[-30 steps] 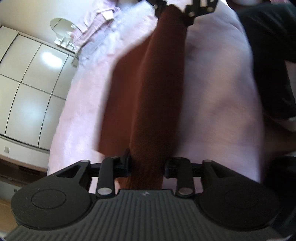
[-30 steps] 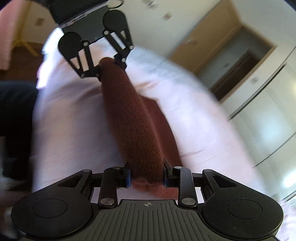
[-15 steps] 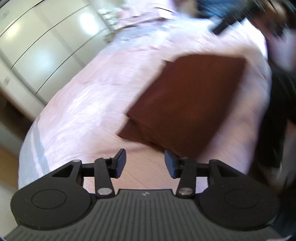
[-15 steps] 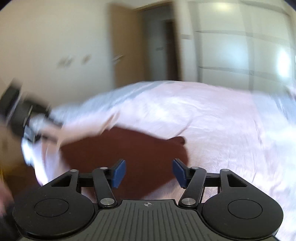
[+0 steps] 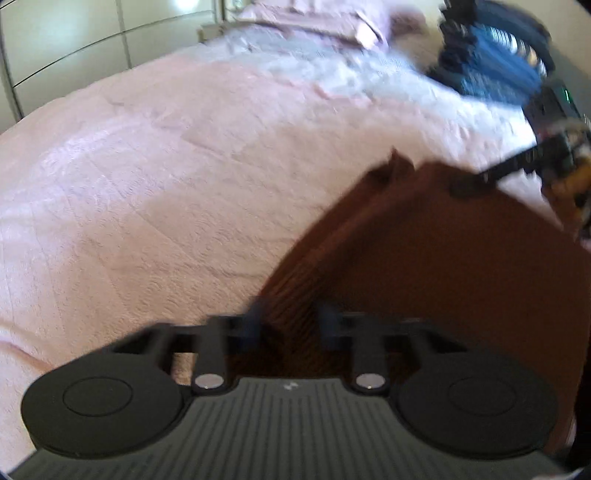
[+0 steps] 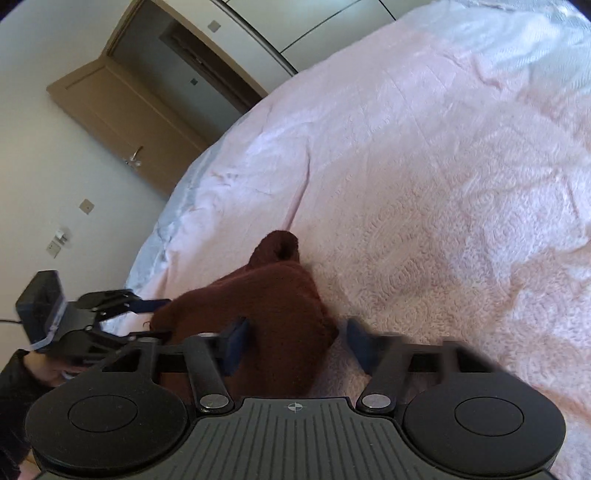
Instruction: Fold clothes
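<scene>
- Right now my left gripper (image 5: 291, 328) sits low over the near edge of the brown knit garment (image 5: 436, 266), its blue-padded fingers a little apart with the ribbed hem between them; motion blur keeps me from telling whether they pinch the cloth.
- Nearest in the right wrist view, my right gripper (image 6: 295, 341) is spread wide, its left pad over the brown knit garment (image 6: 266, 314) and its right pad over bare cover, gripping nothing.
- That garment lies folded on the pink bedspread (image 5: 155, 184), at the near right of the left wrist view and at the near left-centre of the right wrist view.
- A rolled cuff or tube end (image 6: 280, 245) sticks out from the garment's far edge onto the pink bedspread (image 6: 424, 166).
- Farther out in the left wrist view, pink pillows (image 5: 314, 22) lie at the head of the bed.
- Beyond the bed, white wardrobe panels (image 5: 74, 40) stand at the far left.
- Across the room in the right wrist view, a brown door (image 6: 122, 114) stands open at the far left.
</scene>
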Demonstrator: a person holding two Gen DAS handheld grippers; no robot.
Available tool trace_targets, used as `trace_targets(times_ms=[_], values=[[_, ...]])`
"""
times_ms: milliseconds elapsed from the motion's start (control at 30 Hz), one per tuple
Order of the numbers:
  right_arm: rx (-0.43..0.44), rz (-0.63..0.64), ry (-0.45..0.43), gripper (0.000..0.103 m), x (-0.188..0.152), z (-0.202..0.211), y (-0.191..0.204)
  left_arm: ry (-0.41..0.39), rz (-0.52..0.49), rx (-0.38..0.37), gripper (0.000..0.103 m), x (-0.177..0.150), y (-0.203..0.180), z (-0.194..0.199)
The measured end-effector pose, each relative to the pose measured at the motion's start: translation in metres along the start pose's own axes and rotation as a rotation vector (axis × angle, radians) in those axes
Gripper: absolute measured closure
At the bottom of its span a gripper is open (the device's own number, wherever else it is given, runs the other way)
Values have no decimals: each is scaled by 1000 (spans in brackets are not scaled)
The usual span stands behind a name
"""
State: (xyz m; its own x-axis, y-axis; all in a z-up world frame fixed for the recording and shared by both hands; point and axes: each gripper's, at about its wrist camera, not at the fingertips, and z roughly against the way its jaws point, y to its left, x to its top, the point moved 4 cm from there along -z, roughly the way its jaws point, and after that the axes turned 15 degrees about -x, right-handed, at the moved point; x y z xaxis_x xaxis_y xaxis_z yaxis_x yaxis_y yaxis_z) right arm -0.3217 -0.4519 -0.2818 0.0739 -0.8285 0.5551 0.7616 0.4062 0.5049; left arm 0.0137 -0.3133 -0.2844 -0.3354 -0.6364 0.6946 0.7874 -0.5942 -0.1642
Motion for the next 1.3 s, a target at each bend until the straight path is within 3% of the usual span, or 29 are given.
trace_targets(times_ms=[67, 167, 300, 400, 533, 600, 633, 667, 833, 900, 967, 1100, 1200, 1300], values=[[-18, 50, -30, 90, 1, 8, 8, -44, -43, 6, 96, -7, -15, 18], [-7, 204, -107, 92, 8, 28, 35, -113, -89, 26, 96, -17, -41, 50], [55, 376, -212, 92, 23, 55, 71, -196, -45, 127, 96, -19, -37, 80], [54, 452, -239, 92, 38, 45, 85, -180, 8, 149, 95, -13, -15, 68], [-59, 426, -134, 91, 43, -15, 59, -55, 31, 168, 88, -16, 10, 18], [-102, 392, -97, 72, 40, -30, 45, -20, 37, 175, 83, -21, 16, 5], [-114, 375, -106, 47, 37, -27, 41, -23, 36, 181, 82, -23, 16, 5], [-120, 361, -131, 39, 36, -22, 37, -30, 36, 188, 81, -24, 15, 8], [-69, 319, -236, 39, 47, 18, 30, -88, 13, 274, 81, -16, 2, 41], [-38, 328, -250, 44, 52, 21, 37, -129, 8, 267, 82, -9, -5, 51], [-20, 354, -210, 77, 52, 12, 46, -131, 0, 221, 81, -2, -12, 45], [-35, 379, -93, 81, 48, -38, 49, -5, -36, 175, 81, -8, -12, 2], [-32, 400, -23, 81, 47, -75, 46, 36, -2, 176, 81, -23, 3, -18], [-27, 428, 2, 81, 53, -77, 47, 32, 50, 176, 81, -25, 8, -14]])
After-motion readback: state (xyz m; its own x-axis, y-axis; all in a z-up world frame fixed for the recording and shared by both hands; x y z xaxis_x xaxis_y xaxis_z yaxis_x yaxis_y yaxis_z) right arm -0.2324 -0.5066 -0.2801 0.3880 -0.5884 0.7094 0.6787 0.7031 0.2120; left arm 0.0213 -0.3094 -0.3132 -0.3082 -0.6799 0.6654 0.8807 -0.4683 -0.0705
